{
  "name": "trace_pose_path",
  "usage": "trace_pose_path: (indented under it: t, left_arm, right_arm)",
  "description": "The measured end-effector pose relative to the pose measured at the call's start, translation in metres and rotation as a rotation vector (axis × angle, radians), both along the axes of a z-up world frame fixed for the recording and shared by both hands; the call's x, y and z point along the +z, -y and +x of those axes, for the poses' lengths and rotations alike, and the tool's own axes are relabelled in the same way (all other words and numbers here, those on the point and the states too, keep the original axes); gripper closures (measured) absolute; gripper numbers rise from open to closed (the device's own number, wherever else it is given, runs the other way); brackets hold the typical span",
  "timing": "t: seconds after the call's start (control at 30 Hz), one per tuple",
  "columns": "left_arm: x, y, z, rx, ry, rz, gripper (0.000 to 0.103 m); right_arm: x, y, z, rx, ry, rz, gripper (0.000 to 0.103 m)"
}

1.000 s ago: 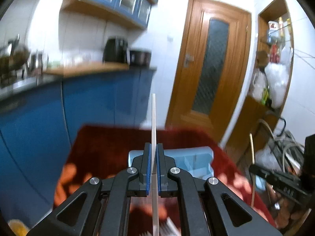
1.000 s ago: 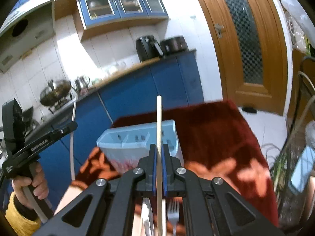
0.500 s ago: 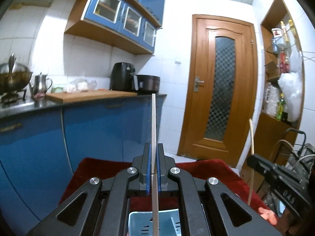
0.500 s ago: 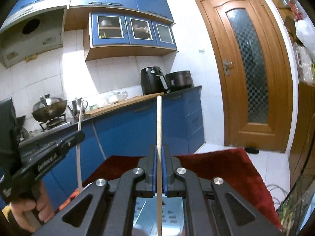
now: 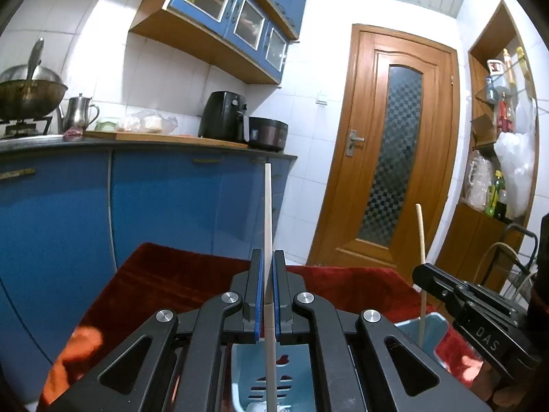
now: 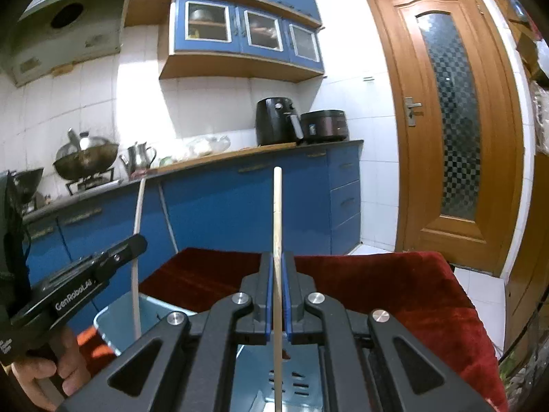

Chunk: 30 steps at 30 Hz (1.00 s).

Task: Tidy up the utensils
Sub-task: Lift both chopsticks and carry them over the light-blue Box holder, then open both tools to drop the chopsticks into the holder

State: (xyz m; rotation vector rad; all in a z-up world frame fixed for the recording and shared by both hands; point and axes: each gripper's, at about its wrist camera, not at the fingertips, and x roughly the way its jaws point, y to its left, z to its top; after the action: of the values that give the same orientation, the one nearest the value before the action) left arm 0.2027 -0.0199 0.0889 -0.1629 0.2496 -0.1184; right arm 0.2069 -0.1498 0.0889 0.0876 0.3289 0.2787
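My left gripper (image 5: 267, 264) is shut on a pale chopstick (image 5: 268, 213) that stands upright, its lower end reaching down into a light blue utensil holder (image 5: 245, 370) directly below. My right gripper (image 6: 277, 267) is shut on a second wooden chopstick (image 6: 277, 213), also upright over the same holder (image 6: 120, 322). The right gripper and its chopstick (image 5: 421, 264) show at the right of the left wrist view. The left gripper (image 6: 133, 240) with its chopstick (image 6: 138, 247) shows at the left of the right wrist view.
The holder stands on a table under a dark red cloth (image 6: 405, 292). Blue kitchen cabinets (image 5: 154, 206) with a counter, an air fryer (image 6: 276, 122) and a cooker lie behind. A wooden door (image 5: 394, 144) is at the right.
Both grippers have tilted up and come over the holder, which has dropped to the bottom of both views. Each still holds its chopstick upright.
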Motion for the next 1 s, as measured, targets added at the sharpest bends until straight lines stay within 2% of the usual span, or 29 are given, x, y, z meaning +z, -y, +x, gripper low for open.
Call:
trace_pose_path:
  t: [0.1, 0.23, 0.4, 0.5, 0.67, 1.0]
  left_arm:
    - [-0.005, 0.001, -0.007, -0.006, 0.013, 0.023, 0.099]
    - [-0.012, 0.005, -0.013, 0.004, 0.023, 0.038, 0.099]
    - [-0.018, 0.018, -0.022, -0.009, 0.017, 0.118, 0.098]
    - [-0.016, 0.018, -0.028, -0.033, 0.003, 0.111, 0.093]
    - [-0.008, 0.014, -0.04, -0.053, -0.009, 0.104, 0.076]
    - [0.007, 0.004, -0.069, -0.077, -0.067, 0.077, 0.073]
  right_arm:
    - [-0.004, -0.006, -0.005, 0.011, -0.006, -0.049, 0.097]
    - [-0.01, -0.008, -0.009, 0.02, -0.043, -0.062, 0.097]
    - [-0.014, -0.007, -0.014, 0.039, -0.088, -0.069, 0.096]
    - [-0.011, -0.005, -0.018, 0.041, -0.106, -0.046, 0.088]
    - [-0.002, -0.002, -0.031, 0.049, -0.097, -0.011, 0.078]
    - [0.022, 0.005, -0.067, 0.045, -0.113, 0.058, 0.077]
